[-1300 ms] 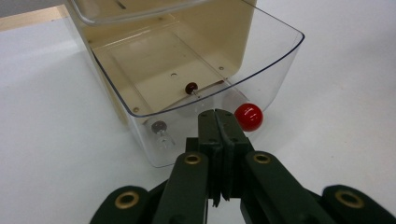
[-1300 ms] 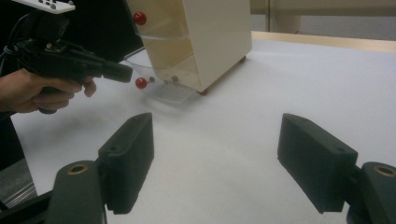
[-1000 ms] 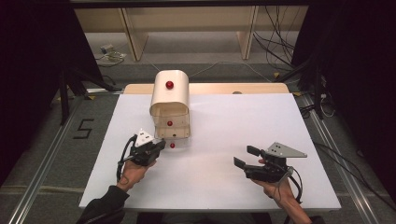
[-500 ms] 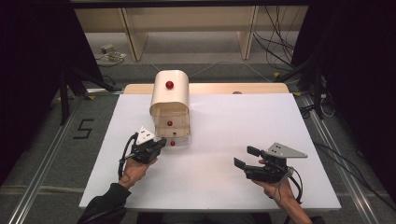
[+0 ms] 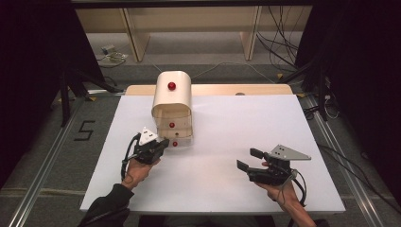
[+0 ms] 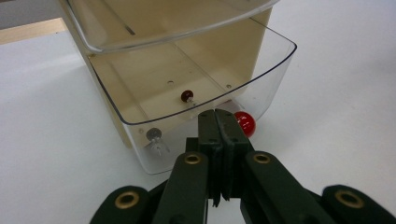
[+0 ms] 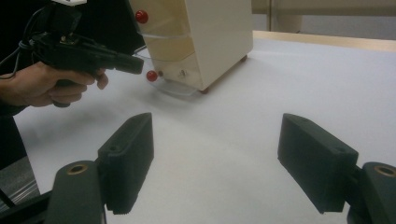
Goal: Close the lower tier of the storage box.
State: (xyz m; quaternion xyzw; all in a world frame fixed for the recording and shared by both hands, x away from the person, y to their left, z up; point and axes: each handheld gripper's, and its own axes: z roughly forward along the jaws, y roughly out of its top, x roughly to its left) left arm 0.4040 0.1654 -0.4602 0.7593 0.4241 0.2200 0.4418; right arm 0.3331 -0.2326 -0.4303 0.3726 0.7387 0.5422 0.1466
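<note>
The bottom drawer (image 6: 187,112) stands partly pulled out; the left gripper (image 6: 219,116), fingers clenched empty, rests beside its red knob (image 6: 244,122); the right gripper (image 7: 215,154) is held released.

Grey floor (image 5: 56,142) with rails (image 5: 40,177) and a marked 5 (image 5: 84,130); pale shelving (image 5: 189,28) behind, cables (image 5: 283,42), dark curtains (image 5: 28,71) at both sides.

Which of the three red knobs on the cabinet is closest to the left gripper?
The lowest red knob, on the clear bottom drawer, right beside the shut left gripper.
</note>
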